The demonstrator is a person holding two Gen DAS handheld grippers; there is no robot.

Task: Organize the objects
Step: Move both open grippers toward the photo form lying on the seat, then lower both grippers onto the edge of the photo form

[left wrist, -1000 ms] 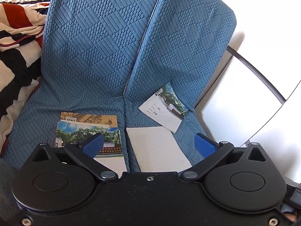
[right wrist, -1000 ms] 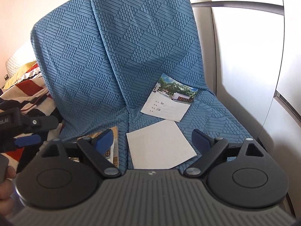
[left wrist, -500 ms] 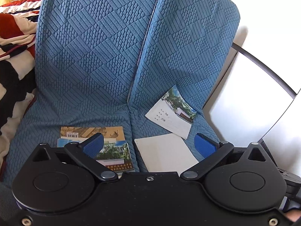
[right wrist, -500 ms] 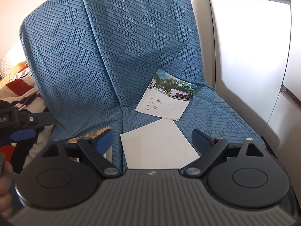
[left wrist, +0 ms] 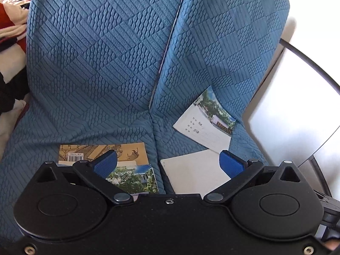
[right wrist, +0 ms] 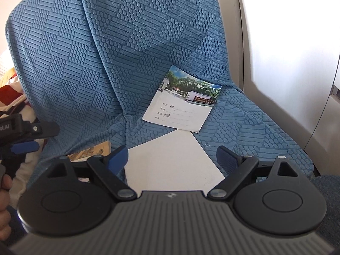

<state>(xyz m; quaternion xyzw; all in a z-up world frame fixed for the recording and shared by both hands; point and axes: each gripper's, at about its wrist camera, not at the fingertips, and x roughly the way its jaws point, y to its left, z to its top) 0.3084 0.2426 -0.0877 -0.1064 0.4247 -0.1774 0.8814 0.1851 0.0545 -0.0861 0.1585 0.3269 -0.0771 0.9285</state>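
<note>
Both grippers have sunk closer to the blue sofa seat (left wrist: 89, 114), where four booklets lie, two overlapping left (left wrist: 102, 152) (left wrist: 136, 177), two touching right (right wrist: 182, 99) (right wrist: 172, 161); left gripper (left wrist: 167, 163) and right gripper (right wrist: 172, 158) gape wide, empty, touching nothing.

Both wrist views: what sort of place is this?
Probably a home, maybe a bedroom. A sofa with a blue textured cover holds loose notebooks, and striped bedding lies beside it. A pale cabinet stands on the other side. No workbench or lab gear shows.
</note>
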